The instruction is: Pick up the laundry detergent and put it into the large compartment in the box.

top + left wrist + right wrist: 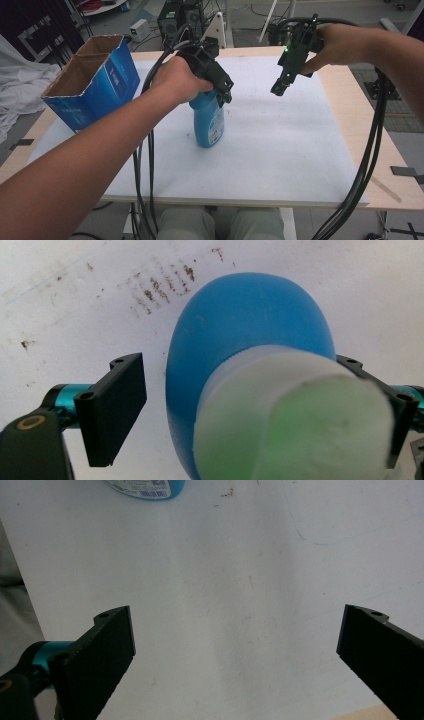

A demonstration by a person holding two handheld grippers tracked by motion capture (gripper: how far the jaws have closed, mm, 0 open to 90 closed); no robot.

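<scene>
Straddling the blue bottle's (250,335) white cap, your left tongs (250,405) haven't clamped; right tongs (235,655) hang released at 2 o'clock, so lifting remains.

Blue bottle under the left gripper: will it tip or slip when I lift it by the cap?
The blue bottle stands upright and tall on a narrow base, so a sideways nudge could tip it. Its white cap looks rounded and smooth, so it may slip. A gap shows beside the left gripper's near jaw; no firm grip yet.
</scene>
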